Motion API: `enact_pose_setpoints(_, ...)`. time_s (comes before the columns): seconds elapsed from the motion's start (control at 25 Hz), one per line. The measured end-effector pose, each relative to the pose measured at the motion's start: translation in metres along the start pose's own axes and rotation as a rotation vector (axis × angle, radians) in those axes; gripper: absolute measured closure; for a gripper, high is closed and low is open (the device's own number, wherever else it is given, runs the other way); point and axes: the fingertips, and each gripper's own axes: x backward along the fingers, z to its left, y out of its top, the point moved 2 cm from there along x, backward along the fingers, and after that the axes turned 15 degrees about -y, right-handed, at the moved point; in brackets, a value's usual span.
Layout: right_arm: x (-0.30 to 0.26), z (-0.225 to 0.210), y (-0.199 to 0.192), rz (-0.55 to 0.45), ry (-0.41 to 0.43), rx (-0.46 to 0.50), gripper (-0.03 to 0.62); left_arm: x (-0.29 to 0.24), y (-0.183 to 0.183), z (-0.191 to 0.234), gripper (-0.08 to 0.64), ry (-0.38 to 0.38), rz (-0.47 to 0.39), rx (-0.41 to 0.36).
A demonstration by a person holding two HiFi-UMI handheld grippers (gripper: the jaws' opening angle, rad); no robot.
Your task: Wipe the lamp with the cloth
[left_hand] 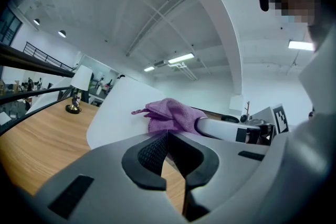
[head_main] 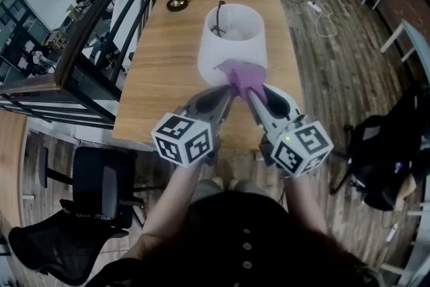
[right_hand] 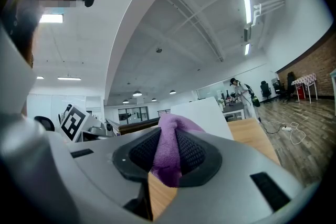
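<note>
We log the right gripper [right_hand: 167,150] clamped on a purple cloth [head_main: 242,76] against the white lampshade [head_main: 232,47], centre frame. Left gripper [left_hand: 167,150] pinched closed, empty. Metal fitting [head_main: 218,19] inside lampshade.

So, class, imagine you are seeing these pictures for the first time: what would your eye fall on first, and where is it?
The purple cloth stands out most, pinched in the fingers of the right gripper and lying against the near side of the big white lampshade in the middle of the wooden table. Next comes the left gripper beside it, fingers shut on nothing.
</note>
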Motion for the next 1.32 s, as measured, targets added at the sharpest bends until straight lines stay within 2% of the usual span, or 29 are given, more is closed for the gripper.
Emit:
enact_pose_setpoints(0.68, -0.0007, 0.0001, -0.0019, 0.01, -0.004, 0.005, 0.514, -0.0025, 0.0015, -0.0029, 0.549, -0.012, 0.013, -0.018)
enact_pose_setpoints(1.32, 0.0006, -0.0009, 0.0053, 0.018, 0.008, 0.078, 0.514, 0.0001, 0.0033, -0.0069, 0.549, -0.019, 0.013, -0.032)
